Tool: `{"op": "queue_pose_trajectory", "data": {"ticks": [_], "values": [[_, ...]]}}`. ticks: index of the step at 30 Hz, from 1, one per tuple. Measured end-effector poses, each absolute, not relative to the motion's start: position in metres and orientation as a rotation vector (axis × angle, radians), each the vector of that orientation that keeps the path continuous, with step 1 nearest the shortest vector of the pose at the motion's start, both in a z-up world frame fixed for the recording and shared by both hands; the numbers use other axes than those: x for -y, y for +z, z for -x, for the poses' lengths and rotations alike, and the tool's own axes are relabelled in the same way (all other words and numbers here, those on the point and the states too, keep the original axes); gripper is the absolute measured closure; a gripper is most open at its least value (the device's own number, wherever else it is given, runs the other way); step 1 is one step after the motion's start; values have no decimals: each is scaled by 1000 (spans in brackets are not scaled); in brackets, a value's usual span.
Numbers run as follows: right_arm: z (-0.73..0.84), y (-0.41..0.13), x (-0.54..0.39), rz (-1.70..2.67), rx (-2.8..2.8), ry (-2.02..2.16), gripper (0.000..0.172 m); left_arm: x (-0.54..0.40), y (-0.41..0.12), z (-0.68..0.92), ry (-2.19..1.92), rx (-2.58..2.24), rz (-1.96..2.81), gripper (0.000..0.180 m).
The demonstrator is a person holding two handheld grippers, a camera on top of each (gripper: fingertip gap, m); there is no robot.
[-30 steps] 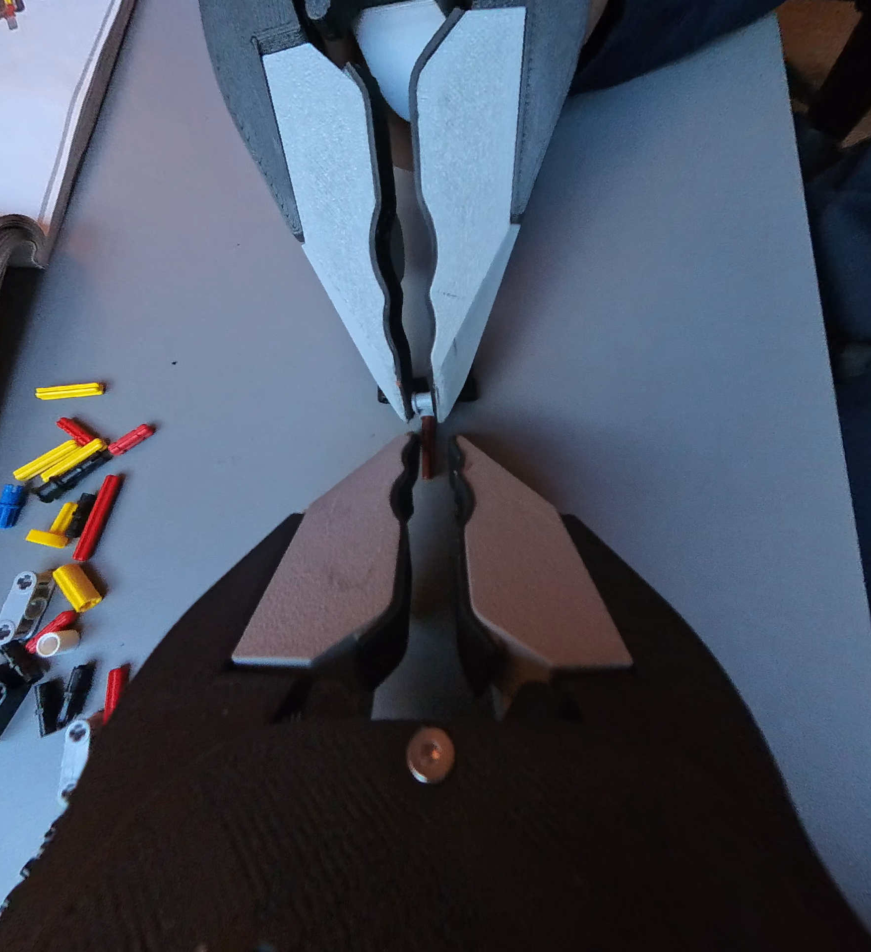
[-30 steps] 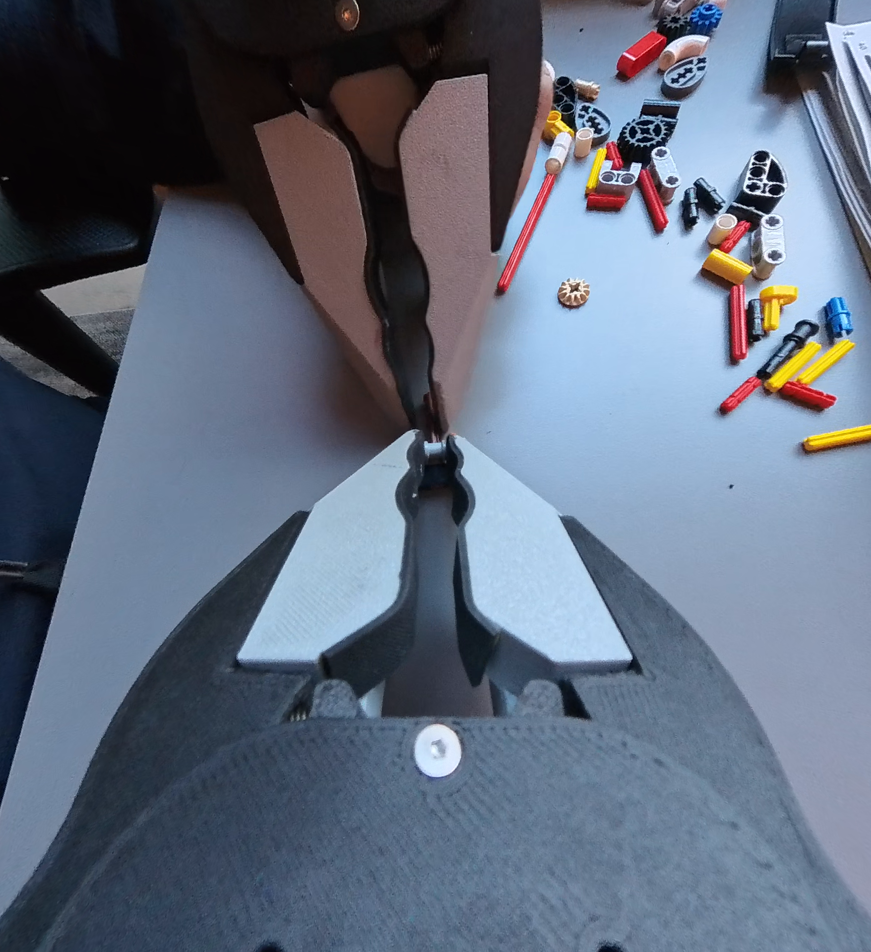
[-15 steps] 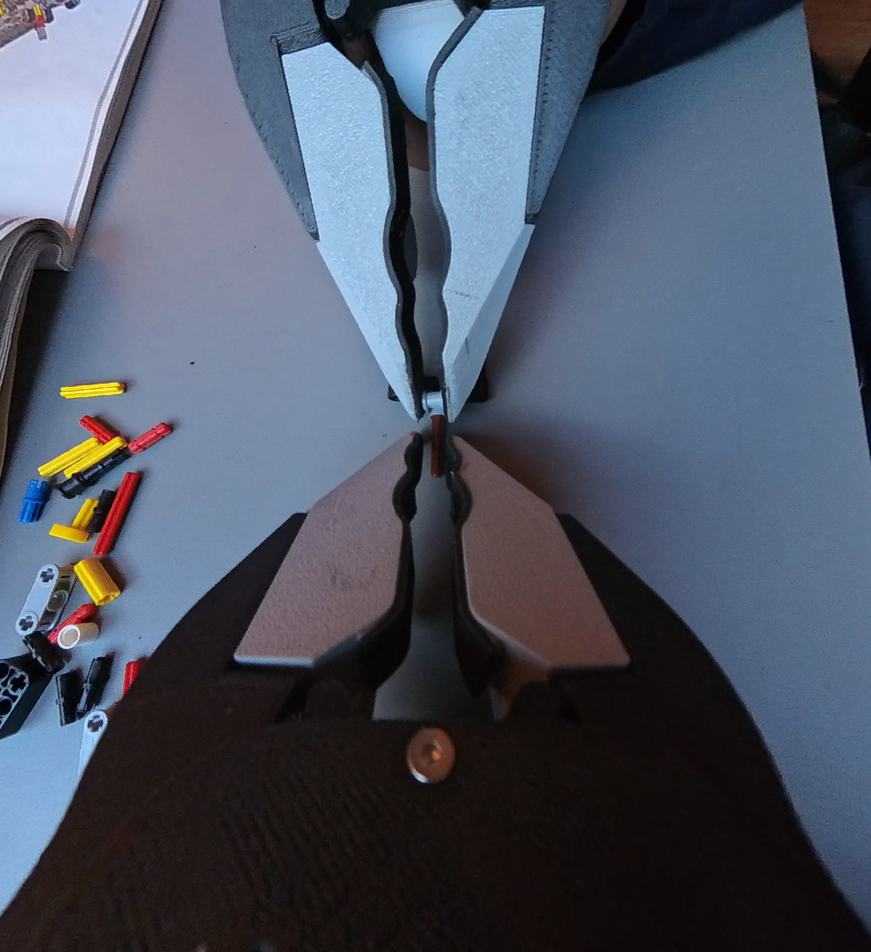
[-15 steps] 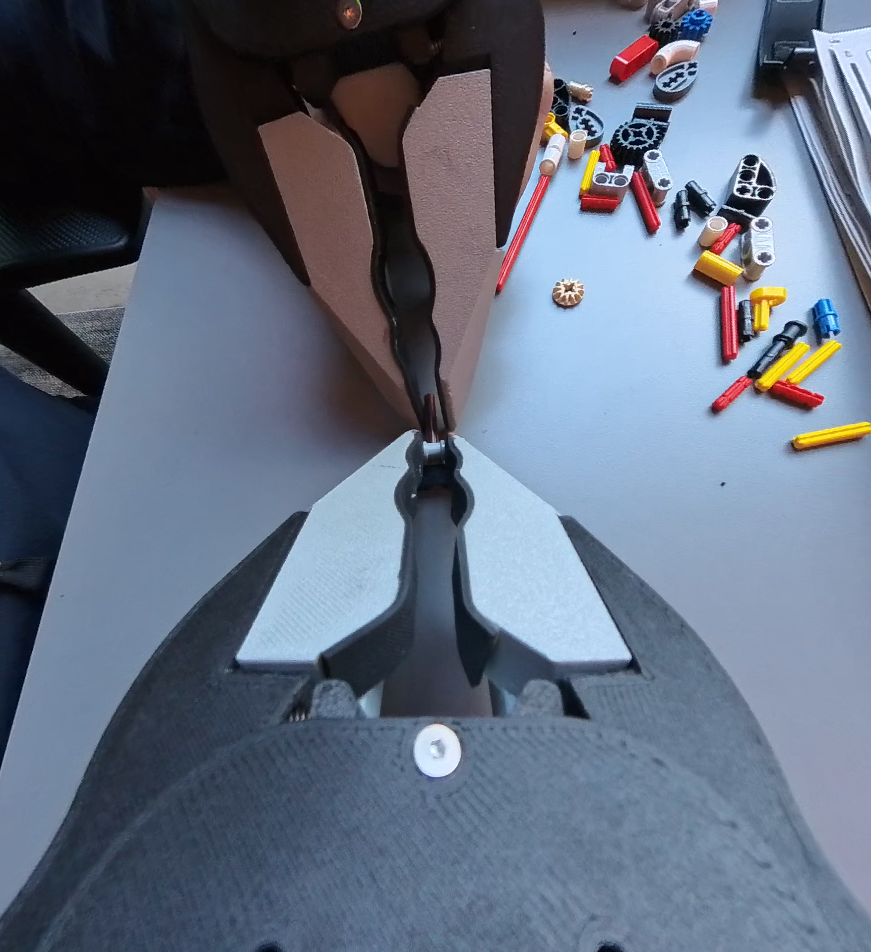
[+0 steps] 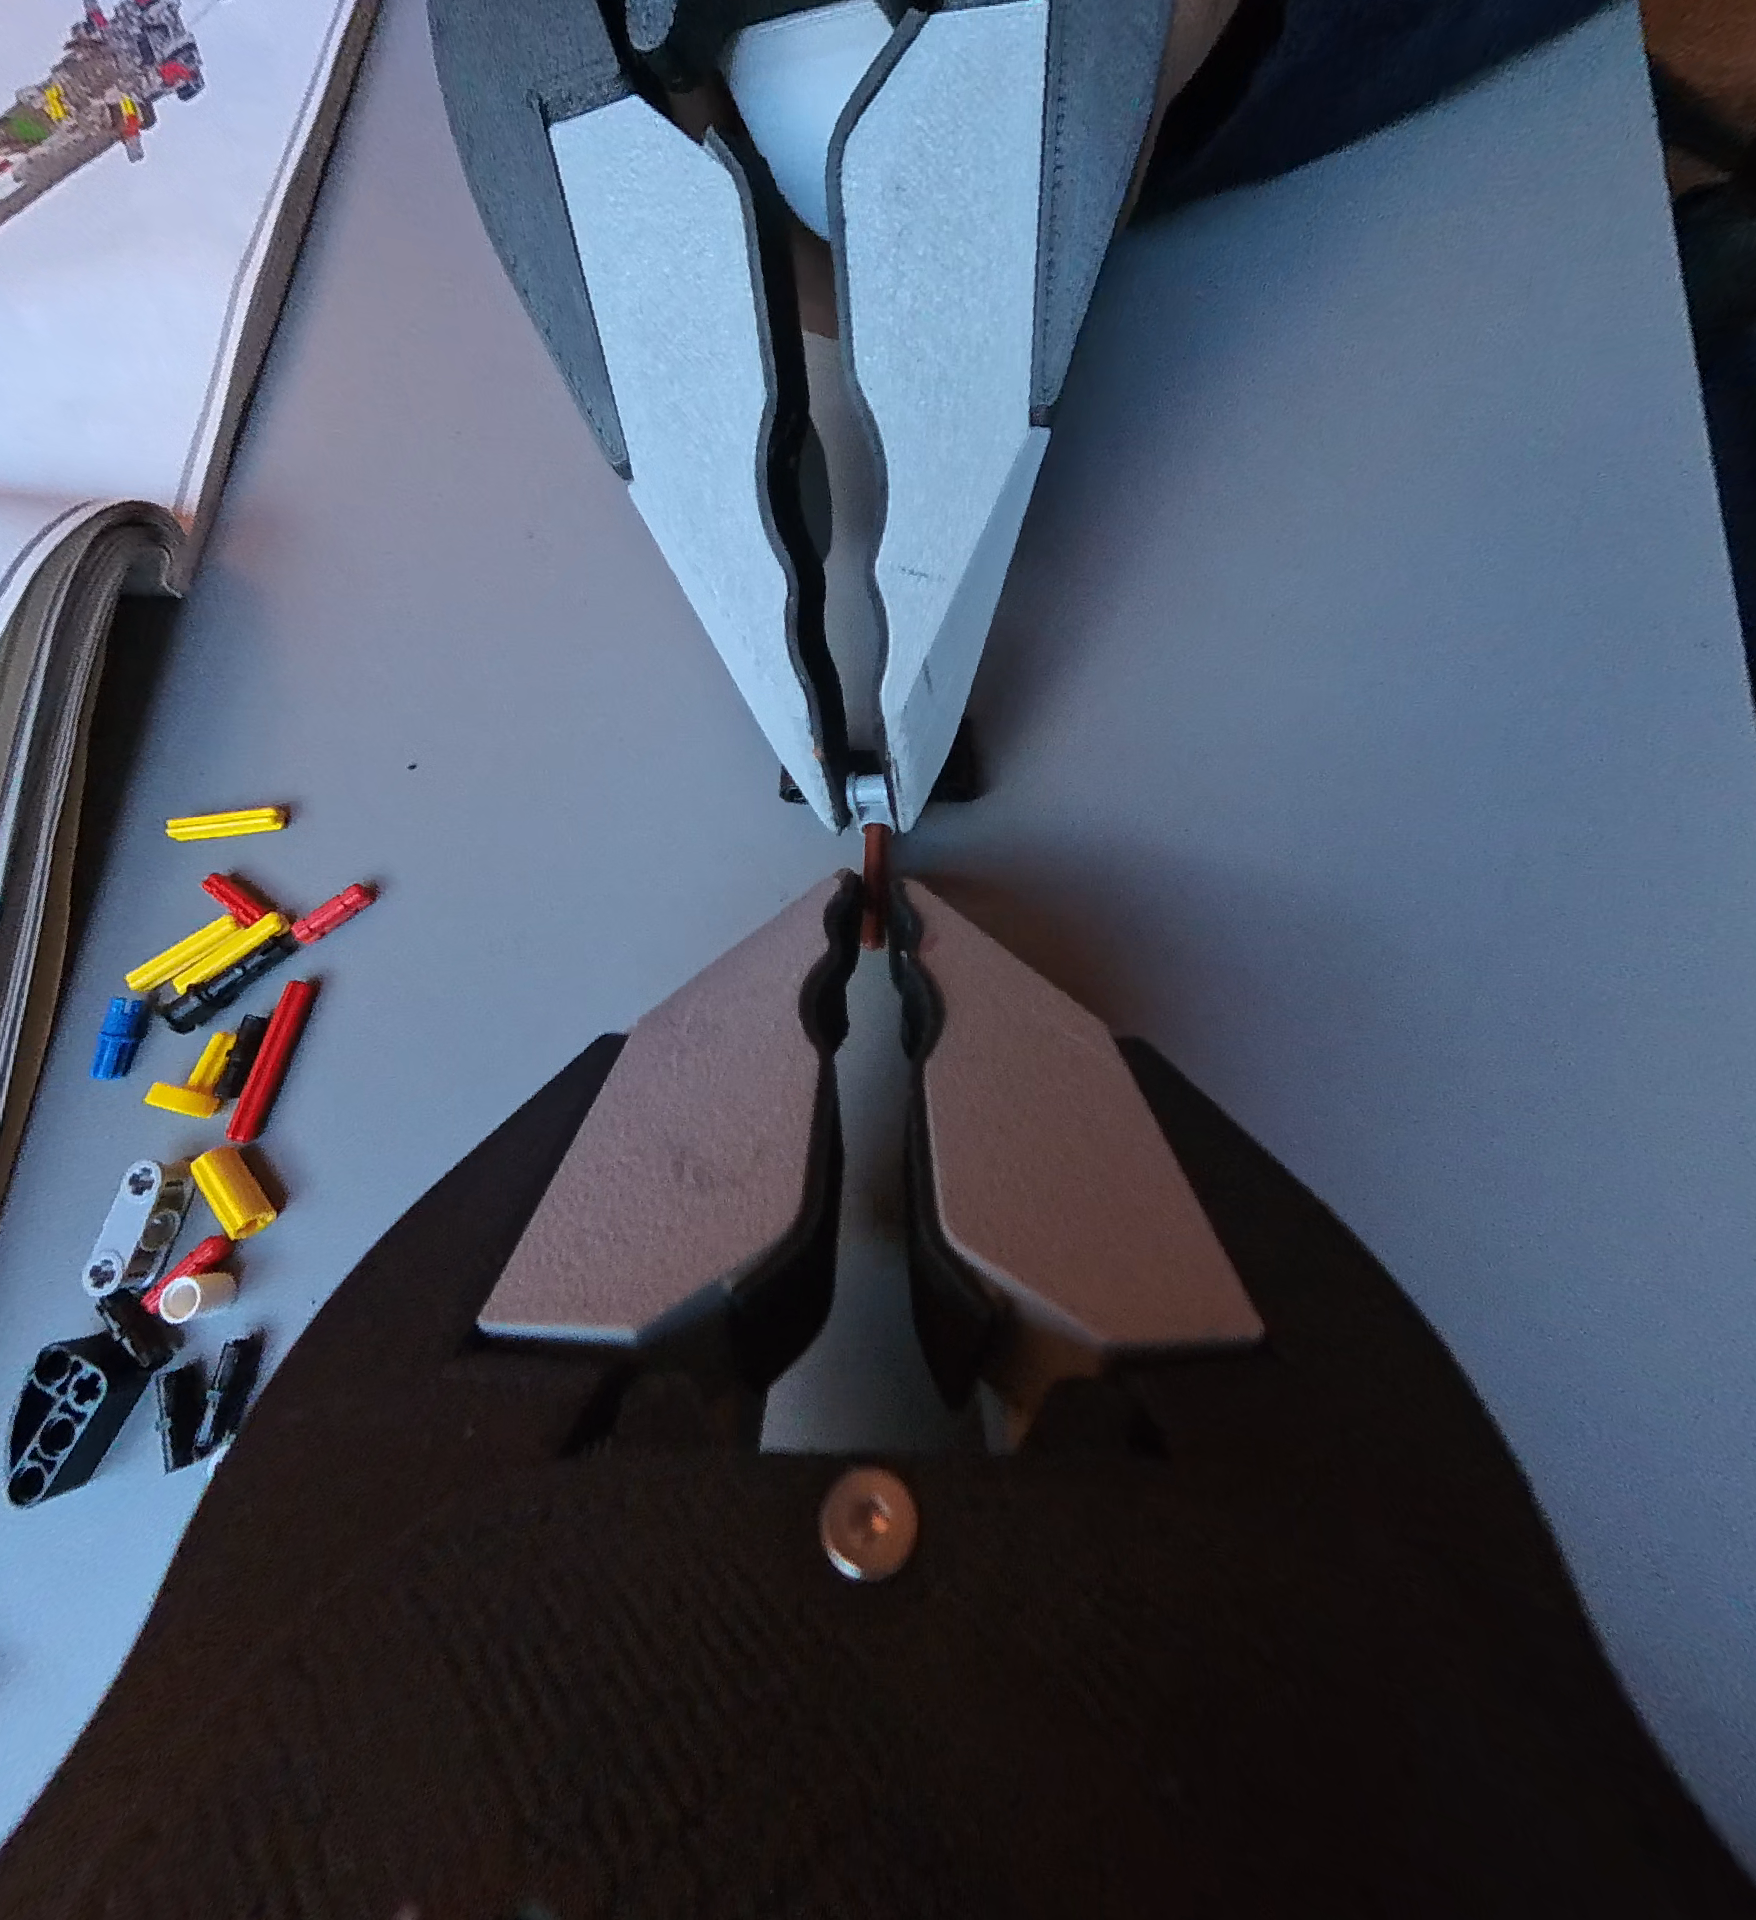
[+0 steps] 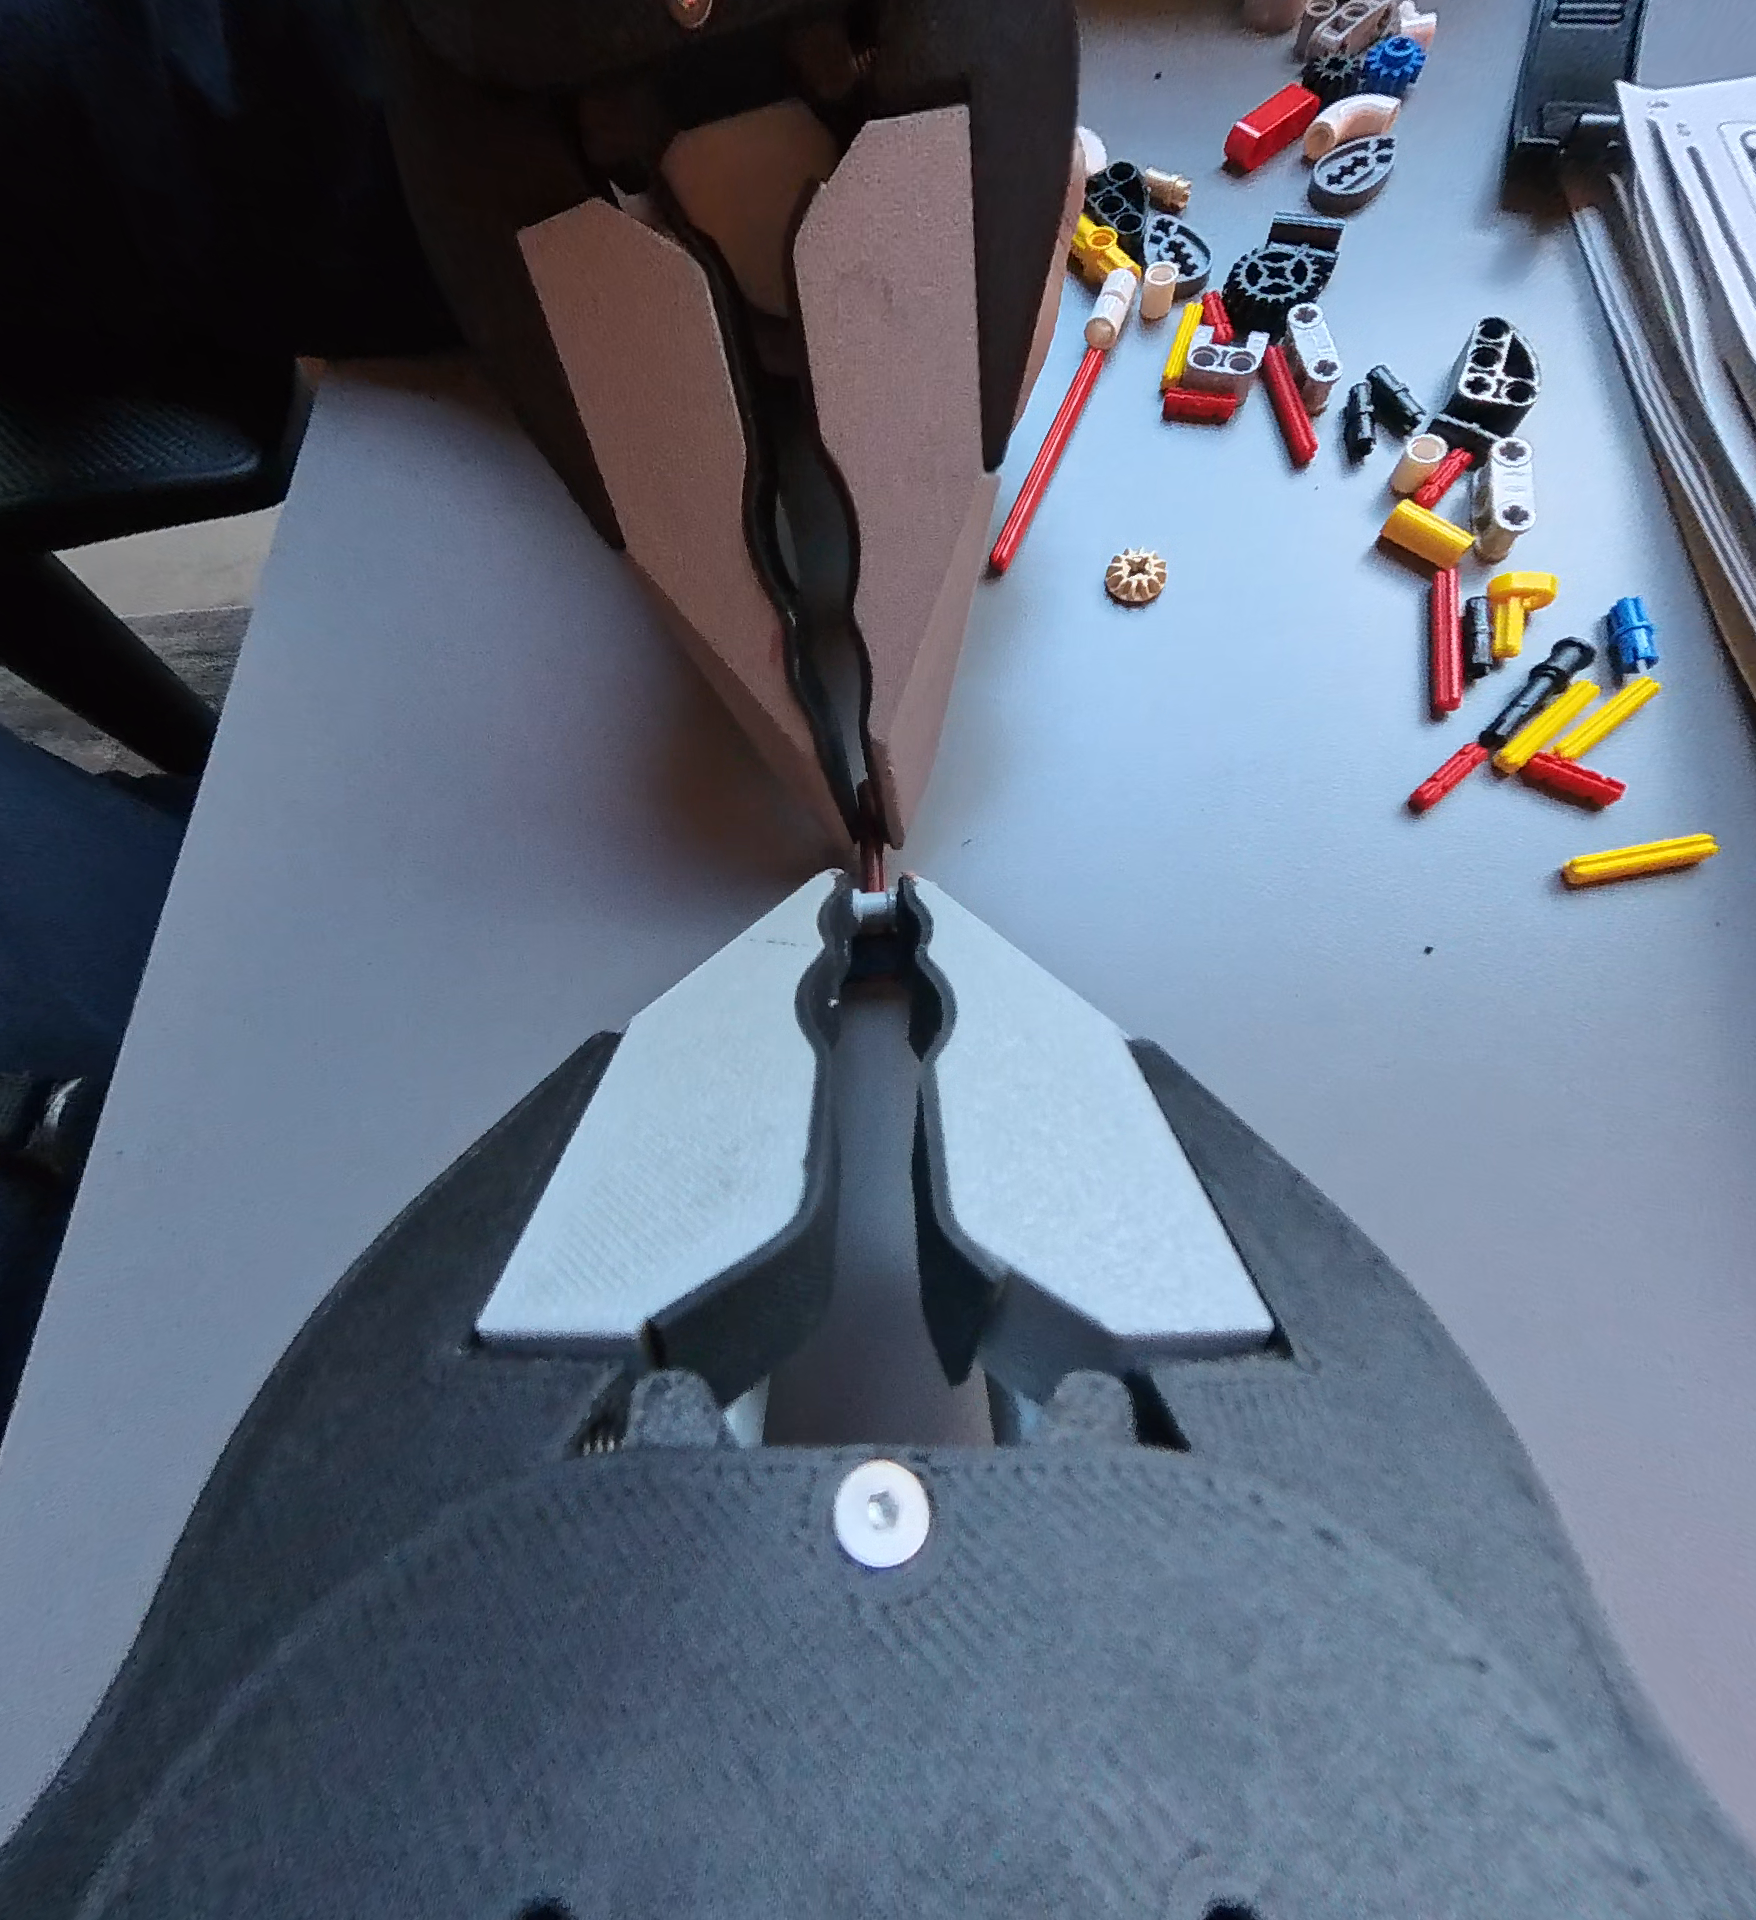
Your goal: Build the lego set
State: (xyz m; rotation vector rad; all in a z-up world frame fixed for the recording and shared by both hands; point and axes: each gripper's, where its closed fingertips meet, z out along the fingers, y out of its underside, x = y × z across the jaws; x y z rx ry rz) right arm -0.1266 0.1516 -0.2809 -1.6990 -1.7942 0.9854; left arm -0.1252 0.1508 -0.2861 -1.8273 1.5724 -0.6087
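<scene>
Your left claw (image 5: pixel 872 914) is pinched tight on a red axle (image 5: pixel 874 883). Just ahead, tip to tip, your right claw (image 6: pixel 876 902) clamps a light grey connector (image 6: pixel 872 904) at the axle's far end. Loose bricks (image 6: pixel 1456 540) lie farther right on the worktop (image 6: pixel 1269 1039).

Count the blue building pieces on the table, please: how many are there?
2. One blue pin lies near the paper stack; one blue gear lies far back, beside a black gear. Others may hide behind the left tongs.

Black-bodied tongs (image 5: pixel 874 914) with tan fingers; grey-bodied tongs (image 6: pixel 879 904), pale-fingered.
</scene>
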Motion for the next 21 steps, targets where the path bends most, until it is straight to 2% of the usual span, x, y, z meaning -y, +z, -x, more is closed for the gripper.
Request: {"op": "queue_pose_trajectory", "data": {"ticks": [7, 16, 21], "values": [[128, -261, -156, 1597, 1713, 1018, 166, -155, -261, 129, -521, -1652, 1948, 178], [121, -229, -163, 1461, 1615, 915, 144, -163, -224, 123, -74, -1959, 2072, 178], [118, -218, -156, 1387, 1601, 928, 147, -165, -215, 116, 24, -2001, 2116, 178]]}}
